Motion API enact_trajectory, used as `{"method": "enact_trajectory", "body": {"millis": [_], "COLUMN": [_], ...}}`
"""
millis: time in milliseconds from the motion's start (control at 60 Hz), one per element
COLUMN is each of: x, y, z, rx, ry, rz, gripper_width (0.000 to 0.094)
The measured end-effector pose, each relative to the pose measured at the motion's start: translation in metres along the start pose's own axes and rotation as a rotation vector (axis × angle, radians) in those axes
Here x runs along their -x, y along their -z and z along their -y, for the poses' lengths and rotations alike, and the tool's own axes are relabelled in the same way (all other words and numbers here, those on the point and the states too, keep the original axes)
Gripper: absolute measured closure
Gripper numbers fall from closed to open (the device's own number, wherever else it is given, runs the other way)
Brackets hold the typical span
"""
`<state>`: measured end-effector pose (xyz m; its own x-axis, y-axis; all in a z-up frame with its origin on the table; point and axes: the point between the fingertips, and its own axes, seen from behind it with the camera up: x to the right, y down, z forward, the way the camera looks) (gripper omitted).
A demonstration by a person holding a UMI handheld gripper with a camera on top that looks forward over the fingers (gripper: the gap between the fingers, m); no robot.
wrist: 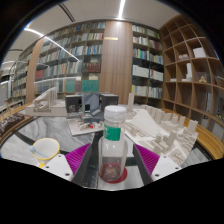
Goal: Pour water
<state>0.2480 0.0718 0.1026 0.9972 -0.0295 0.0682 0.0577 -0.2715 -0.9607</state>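
A clear plastic bottle (113, 140) with a white cap and a green label stands upright between my fingers. Its base rests on a red round disc (112, 176) on the white table (170, 150). My gripper (112, 160) is shut on the bottle, with the dark finger edges against both its sides and the magenta pads (78, 156) flaring out to either side. A little liquid shows at the bottom of the bottle. A white cup (45, 150) with a yellowish inside stands on the table left of the left finger.
Grey boxes and a monitor-like block (88, 103) sit beyond the bottle on the table. White architectural models (160, 128) lie to the right. Bookshelves (195, 70) line the far wall and the right side.
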Motion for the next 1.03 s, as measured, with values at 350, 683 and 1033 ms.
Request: {"method": "enact_trajectory", "body": {"millis": [350, 683, 1033], "x": [0.029, 0.059, 0.049], "y": [0.195, 0.367, 0.420], "z": [0.015, -0.007, -0.024], "rx": [0.065, 0.108, 0.119], "ry": [-0.077, -0.080, -0.063], "rz": [-0.074, -0.089, -0.125], "gripper_width": [0.0078, 0.0079, 0.0082]}}
